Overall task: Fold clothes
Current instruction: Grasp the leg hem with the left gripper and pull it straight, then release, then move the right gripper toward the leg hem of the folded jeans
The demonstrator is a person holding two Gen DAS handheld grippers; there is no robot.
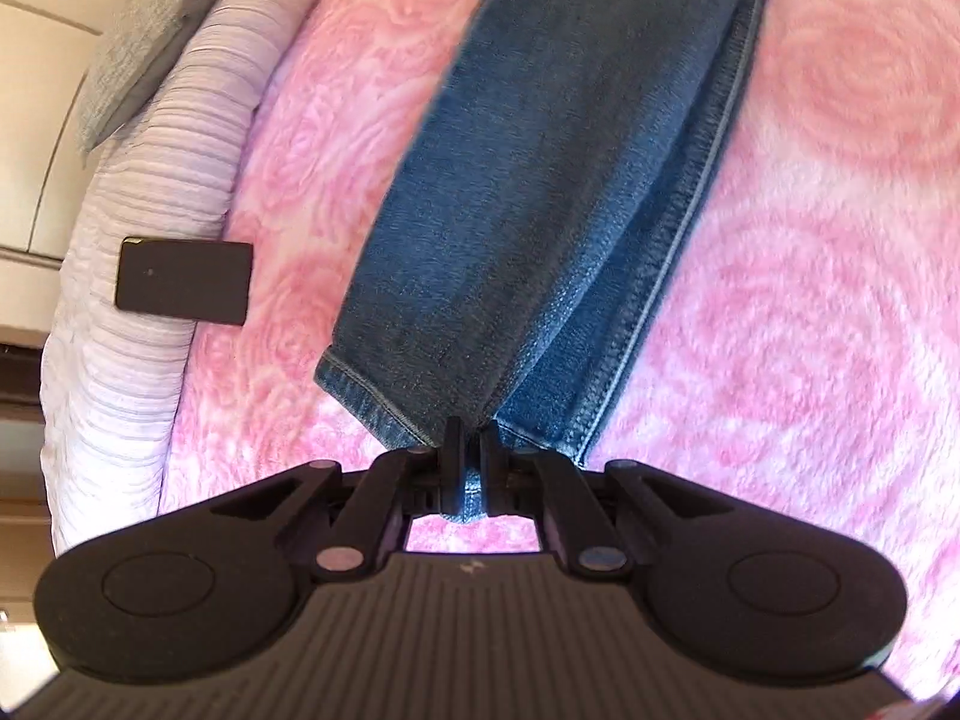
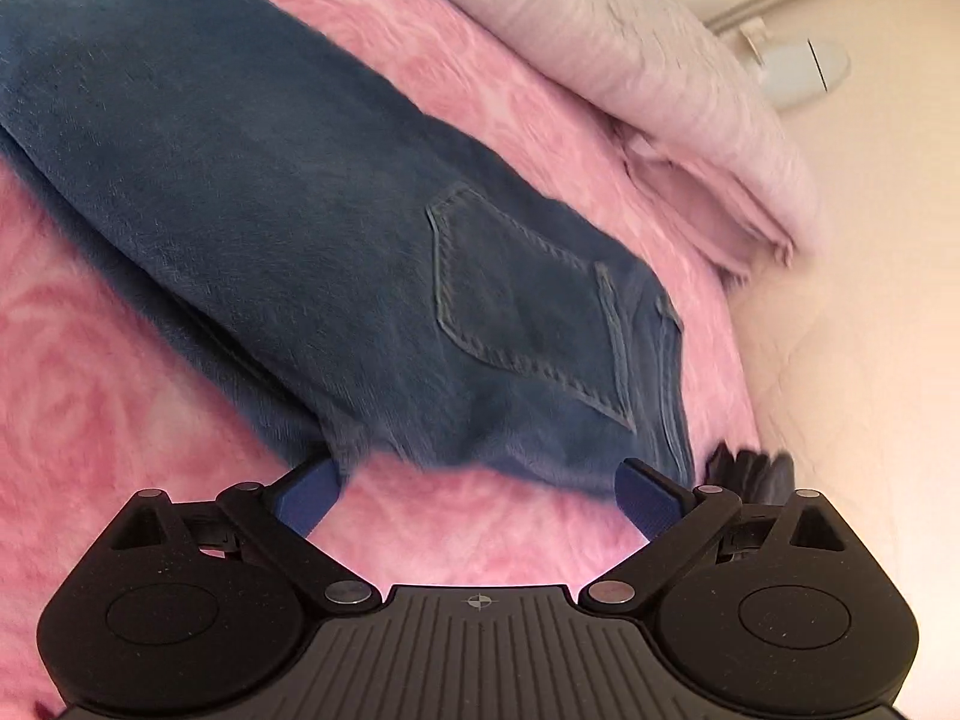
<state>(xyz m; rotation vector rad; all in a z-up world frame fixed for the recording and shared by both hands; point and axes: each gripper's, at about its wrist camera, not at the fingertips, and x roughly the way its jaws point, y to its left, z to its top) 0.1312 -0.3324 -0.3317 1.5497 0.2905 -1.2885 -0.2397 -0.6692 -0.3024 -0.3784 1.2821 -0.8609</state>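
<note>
A pair of blue jeans [image 1: 540, 192] lies folded lengthwise on a pink rose-patterned blanket [image 1: 780, 330]. My left gripper [image 1: 471, 438] is shut on the leg hems, which are lifted off the blanket and bunch between the fingers. In the right wrist view the waist end of the jeans [image 2: 360, 252] shows a back pocket [image 2: 528, 306]. My right gripper [image 2: 480, 486] is open, its blue-padded fingers just short of the waist end's near edge, holding nothing.
A ribbed pale lilac bedspread [image 1: 138, 276] borders the blanket, with a dark rectangular device [image 1: 183, 282] on it and a grey pillow [image 1: 138, 42] beyond. In the right wrist view the lilac bedspread [image 2: 660, 78] is folded back beside cream flooring [image 2: 852, 312]. A dark object [image 2: 750, 468] lies by the bed edge.
</note>
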